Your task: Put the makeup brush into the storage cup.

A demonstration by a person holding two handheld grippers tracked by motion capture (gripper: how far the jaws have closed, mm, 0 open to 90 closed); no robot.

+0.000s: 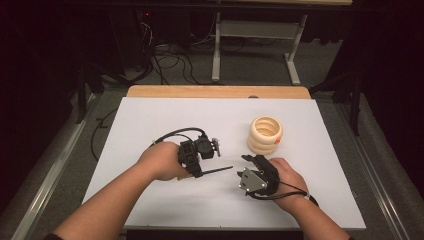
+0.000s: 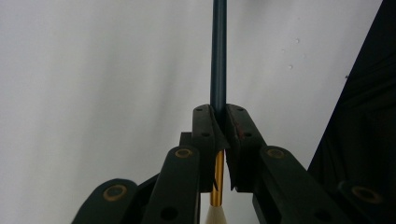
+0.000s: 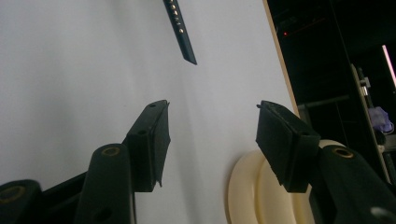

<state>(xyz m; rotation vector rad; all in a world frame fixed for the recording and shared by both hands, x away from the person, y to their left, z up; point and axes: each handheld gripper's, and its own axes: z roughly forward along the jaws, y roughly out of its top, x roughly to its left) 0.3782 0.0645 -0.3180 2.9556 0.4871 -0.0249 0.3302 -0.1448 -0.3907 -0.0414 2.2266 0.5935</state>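
While clamped in the left tongs (image 2: 219, 135), a thin dark rod (image 1: 216, 170), right tongs (image 3: 212, 135) spread, cream ring stack (image 1: 265, 135) close behind.

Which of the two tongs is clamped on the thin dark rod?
The left tongs, shut on the rod; the right tongs are open, holding nothing.

Bare white table (image 1: 165, 120) all round; only the ring stack (image 1: 265, 135) blocks the right gripper (image 1: 248, 159).
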